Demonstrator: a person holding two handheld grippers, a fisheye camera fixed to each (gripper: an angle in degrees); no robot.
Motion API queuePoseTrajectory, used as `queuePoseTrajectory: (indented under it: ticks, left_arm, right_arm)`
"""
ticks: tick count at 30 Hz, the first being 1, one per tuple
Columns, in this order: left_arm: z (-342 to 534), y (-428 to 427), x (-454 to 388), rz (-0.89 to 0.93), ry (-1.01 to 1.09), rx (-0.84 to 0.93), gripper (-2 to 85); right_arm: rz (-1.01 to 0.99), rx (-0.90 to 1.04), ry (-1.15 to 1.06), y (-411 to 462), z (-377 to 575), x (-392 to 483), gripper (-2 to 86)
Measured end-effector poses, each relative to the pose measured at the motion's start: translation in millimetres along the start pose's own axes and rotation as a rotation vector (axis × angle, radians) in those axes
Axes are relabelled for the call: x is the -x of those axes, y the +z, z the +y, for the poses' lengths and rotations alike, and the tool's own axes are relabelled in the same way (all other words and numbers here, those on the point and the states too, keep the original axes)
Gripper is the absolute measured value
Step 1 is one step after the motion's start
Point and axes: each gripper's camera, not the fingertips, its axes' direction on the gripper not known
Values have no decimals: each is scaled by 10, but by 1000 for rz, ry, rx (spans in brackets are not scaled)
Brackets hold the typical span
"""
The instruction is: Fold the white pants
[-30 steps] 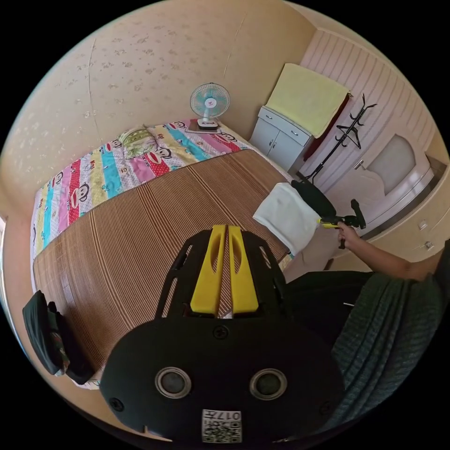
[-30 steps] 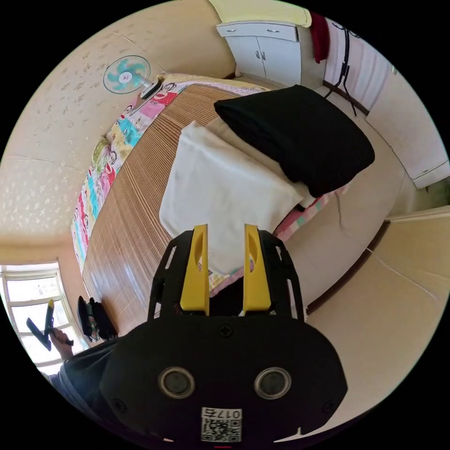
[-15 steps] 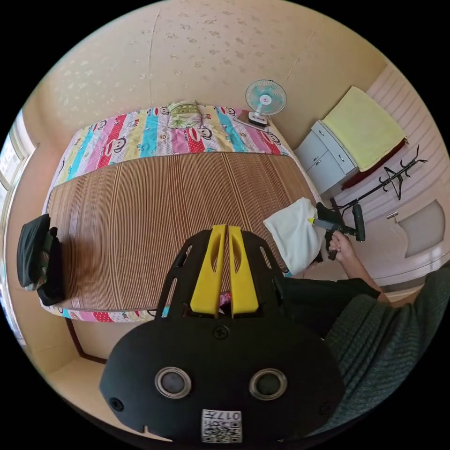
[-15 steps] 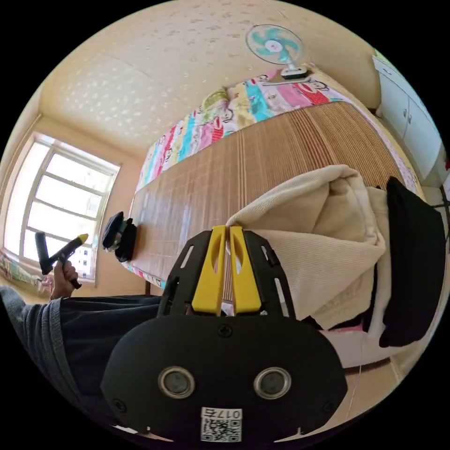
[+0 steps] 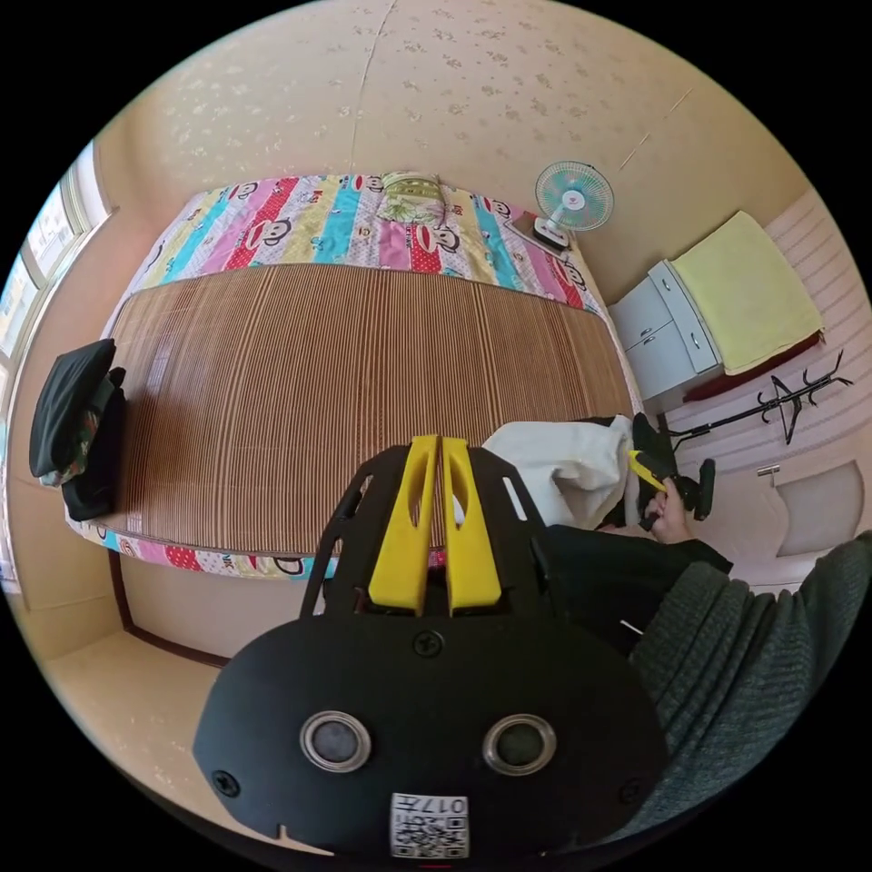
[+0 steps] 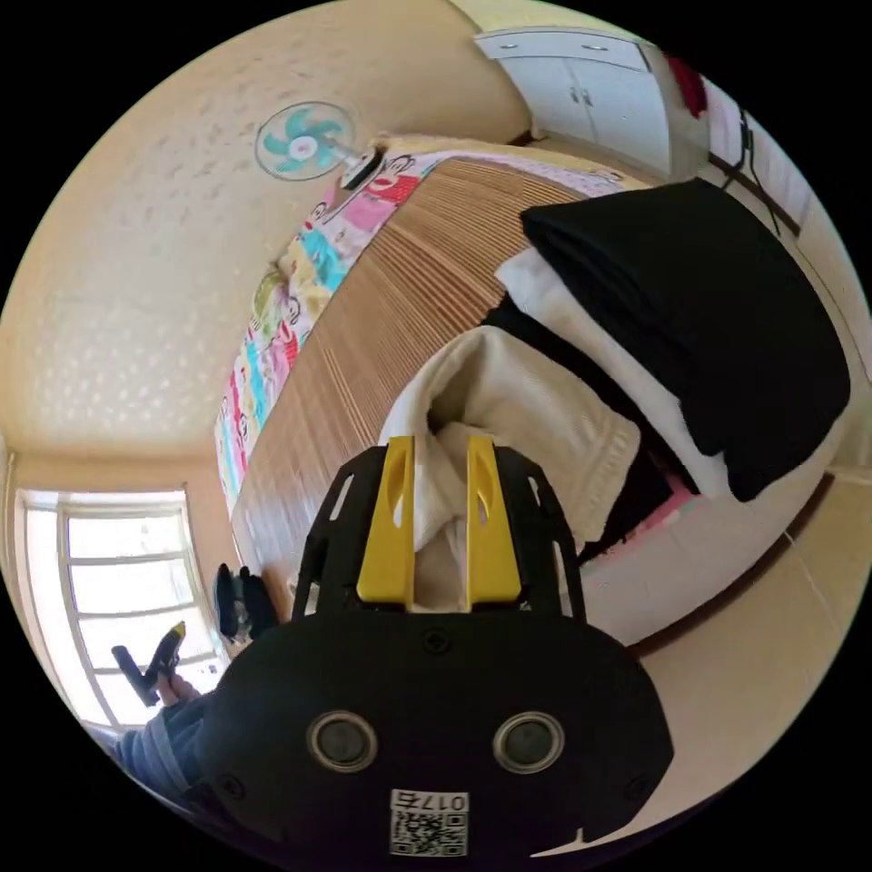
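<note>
The step in hand looks like the fetching of the garment, before any fold is made: the bunched, cream-white ribbed cotton pants (image 6: pixel 509 409) are gathered in a lump at the edge of the brown slatted bamboo mat (image 5: pixel 363 381) that covers the bed, just beside a black folded cushion-like bundle (image 6: pixel 699 309) which rests partly on more white cloth. The right gripper (image 6: pixel 438 509) has its yellow jaws parted a moderate way, with a fold of the pants between them; whether both jaws press on the cloth I cannot tell. The left gripper (image 5: pixel 434 518) hangs over the near edge of the bed with its jaws closed together on nothing, well apart from the pants (image 5: pixel 568 468), which lie off to its right near the person's hand (image 5: pixel 670 516). The next move, I judge, calls for drawing the pants onto open mat and spreading them flat, with the left gripper opening to take a second corner
</note>
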Motion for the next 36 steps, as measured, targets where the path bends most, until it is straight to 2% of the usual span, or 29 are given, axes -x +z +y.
queuePoseTrajectory:
  ticks: [2, 5, 7, 8, 10, 12, 15, 16, 18, 21, 24, 26, 28, 30, 32, 34, 36]
  left_arm:
    - [-72, 75, -15, 8, 19, 7, 13]
    - [-243, 232, -87, 40, 78, 28, 45]
    - [-404, 361, -179, 87, 125, 47, 63]
    - [-446, 391, -209, 98, 138, 53, 67]
    - [-597, 487, -351, 126, 193, 76, 70]
    - [-675, 516, -469, 138, 253, 78, 67]
    - [-733, 532, -623, 163, 345, 82, 61]
    - [-738, 532, -668, 196, 377, 84, 60]
    - [-727, 537, -750, 261, 438, 87, 60]
    - [-683, 571, -985, 300, 551, 106, 73]
    - [-579, 552, -1278, 317, 668, 66, 102]
    - [-490, 524, -1456, 310, 744, 22, 135]
    - [-382, 537, -1642, 192, 808, -34, 158]
    - [-328, 497, -1667, 117, 799, -96, 143]
    - [-261, 240, -1553, 168, 763, -212, 103]
    - [-141, -196, -1279, 172, 673, -362, 61]
    - [-114, -555, -987, 250, 597, -406, 50]
  right_arm:
    - [53, -50, 221, -159, 168, -658, 106]
    - [116, 10, 364, 115, 519, -1286, 117]
    - [71, 105, 369, 455, 716, -1527, 116]
    - [-24, 150, 354, 644, 845, -1598, 106]
    - [-96, 104, 371, 701, 1056, -1618, 78]
    - [-68, 66, 373, 671, 1242, -1602, 47]
    - [-457, -67, 346, 443, 1556, -1640, 21]
    - [-557, -79, 272, 347, 1644, -1542, 18]
    - [-582, -72, 103, 185, 1758, -1261, 14]
    - [-748, -50, -157, -59, 1899, -717, 10]
    - [-877, 48, -468, -186, 2061, 28, 8]
    - [-943, 97, -672, -256, 2341, 665, 7]
    - [-1034, 124, -761, -275, 2589, 1054, 7]
    - [-1088, 178, -861, -272, 2881, 1414, 7]
    - [-1094, 171, -985, -358, 3344, 1768, 9]
    - [-1119, 155, -1016, -407, 3563, 1846, 9]
    - [-1111, 110, -1074, -436, 3740, 1829, 8]
